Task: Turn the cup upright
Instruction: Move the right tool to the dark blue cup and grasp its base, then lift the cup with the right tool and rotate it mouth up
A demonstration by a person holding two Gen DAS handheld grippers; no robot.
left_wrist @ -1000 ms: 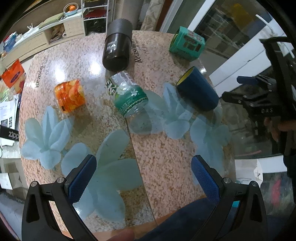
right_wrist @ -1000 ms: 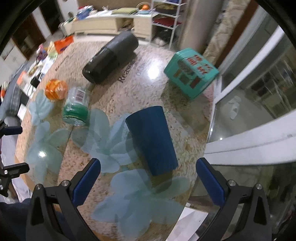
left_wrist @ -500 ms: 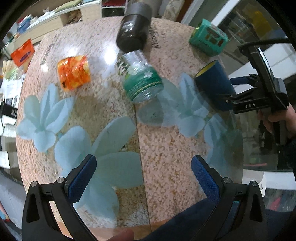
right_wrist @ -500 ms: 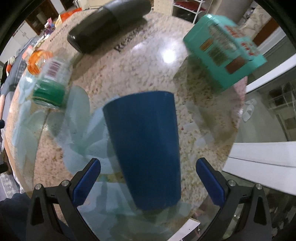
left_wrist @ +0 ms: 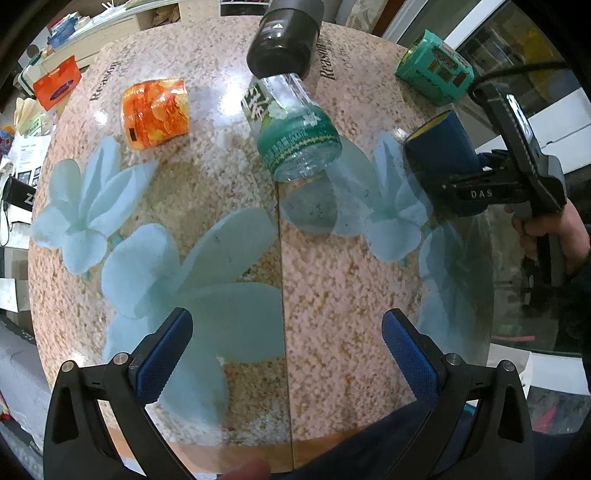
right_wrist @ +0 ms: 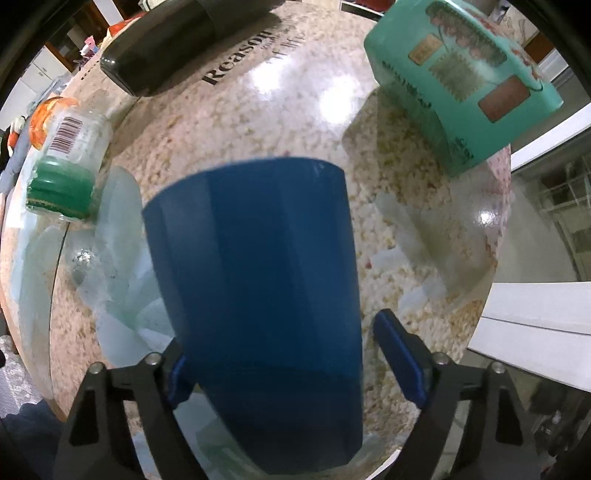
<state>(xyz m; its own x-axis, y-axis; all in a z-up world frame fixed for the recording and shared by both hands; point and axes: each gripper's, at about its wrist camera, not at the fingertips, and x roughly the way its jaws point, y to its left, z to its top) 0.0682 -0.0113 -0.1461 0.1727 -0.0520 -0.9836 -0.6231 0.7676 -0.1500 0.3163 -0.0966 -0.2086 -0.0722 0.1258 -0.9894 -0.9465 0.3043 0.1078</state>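
Note:
A dark blue cup lies on its side on the round stone table, its yellow-rimmed mouth pointing away from my right gripper; it also shows in the left wrist view. My right gripper is open around the cup's base end, one blue pad each side, a small gap showing at the right pad. From the left wrist view the right gripper sits at the table's right edge. My left gripper is open and empty above the table's near part.
A clear bottle with a green label, a black cylinder and an orange packet lie further along the table. A teal box lies beyond the cup, near the table edge.
My right gripper has moved forward until the cup's base sits between its pads, and its jaws have narrowed. My left gripper has drifted forward over the table, still open.

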